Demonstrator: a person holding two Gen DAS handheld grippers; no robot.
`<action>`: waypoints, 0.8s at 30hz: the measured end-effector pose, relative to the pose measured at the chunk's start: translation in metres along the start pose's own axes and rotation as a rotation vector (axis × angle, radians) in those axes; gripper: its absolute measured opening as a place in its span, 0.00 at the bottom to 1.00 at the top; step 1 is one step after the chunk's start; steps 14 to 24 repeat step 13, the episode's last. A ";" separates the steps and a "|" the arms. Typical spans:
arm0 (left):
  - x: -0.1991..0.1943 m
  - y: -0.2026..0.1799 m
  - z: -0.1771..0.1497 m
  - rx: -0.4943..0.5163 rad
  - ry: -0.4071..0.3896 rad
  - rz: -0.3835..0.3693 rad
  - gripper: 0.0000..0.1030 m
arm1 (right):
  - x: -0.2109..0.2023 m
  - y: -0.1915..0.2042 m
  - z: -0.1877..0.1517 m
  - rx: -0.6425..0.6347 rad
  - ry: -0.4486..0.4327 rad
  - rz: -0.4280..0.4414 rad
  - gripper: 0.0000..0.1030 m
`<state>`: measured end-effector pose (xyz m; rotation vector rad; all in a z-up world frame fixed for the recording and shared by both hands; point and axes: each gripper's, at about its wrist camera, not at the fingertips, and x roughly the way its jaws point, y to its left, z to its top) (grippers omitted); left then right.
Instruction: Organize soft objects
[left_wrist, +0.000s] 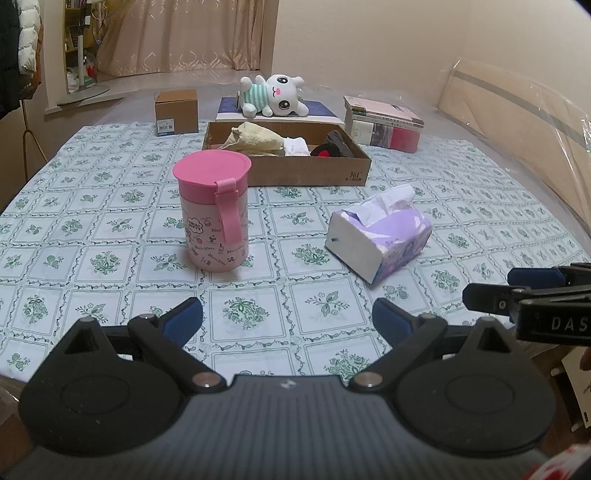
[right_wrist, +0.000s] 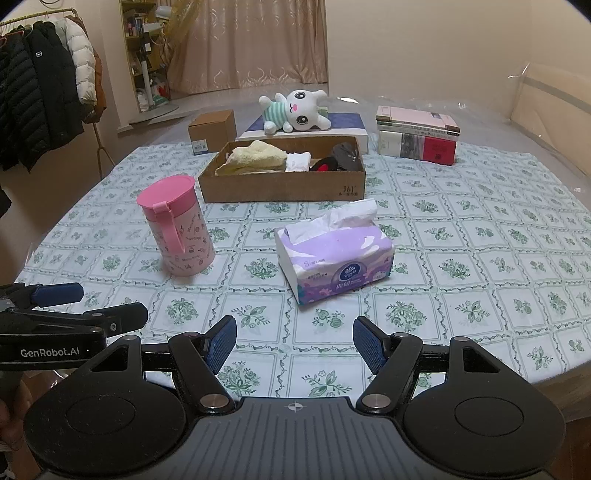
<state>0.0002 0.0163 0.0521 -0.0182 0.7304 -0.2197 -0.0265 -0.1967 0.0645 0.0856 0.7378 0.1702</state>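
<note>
A purple tissue pack (left_wrist: 380, 232) (right_wrist: 336, 254) lies on the patterned tablecloth, ahead of both grippers. Behind it stands an open cardboard box (left_wrist: 295, 171) (right_wrist: 280, 190) holding a yellow towel (left_wrist: 255, 138) (right_wrist: 258, 157), a white cloth (left_wrist: 297, 146) (right_wrist: 298, 161) and a black-and-red item (left_wrist: 332, 146) (right_wrist: 338, 157). A white plush toy (left_wrist: 273, 95) (right_wrist: 295, 110) lies on a flat blue box behind it. My left gripper (left_wrist: 288, 321) (right_wrist: 79, 302) is open with nothing between its fingers. My right gripper (right_wrist: 294, 341) (left_wrist: 491, 288) is open too, nothing in it.
A pink lidded cup (left_wrist: 212, 218) (right_wrist: 175, 227) stands left of the tissue pack. A small brown carton (left_wrist: 176, 110) (right_wrist: 212, 131) sits at the back left, a stack of books (left_wrist: 384, 123) (right_wrist: 417, 136) at the back right. Coats (right_wrist: 40, 85) hang at far left.
</note>
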 end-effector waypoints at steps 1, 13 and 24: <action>0.000 0.000 0.000 -0.001 0.001 -0.001 0.95 | 0.000 0.000 0.000 0.000 0.000 0.000 0.68; 0.001 0.000 0.000 0.000 -0.010 -0.023 0.95 | 0.000 0.000 0.000 0.001 0.000 0.000 0.68; 0.001 0.000 0.000 0.000 -0.010 -0.023 0.95 | 0.000 0.000 0.000 0.001 0.000 0.000 0.68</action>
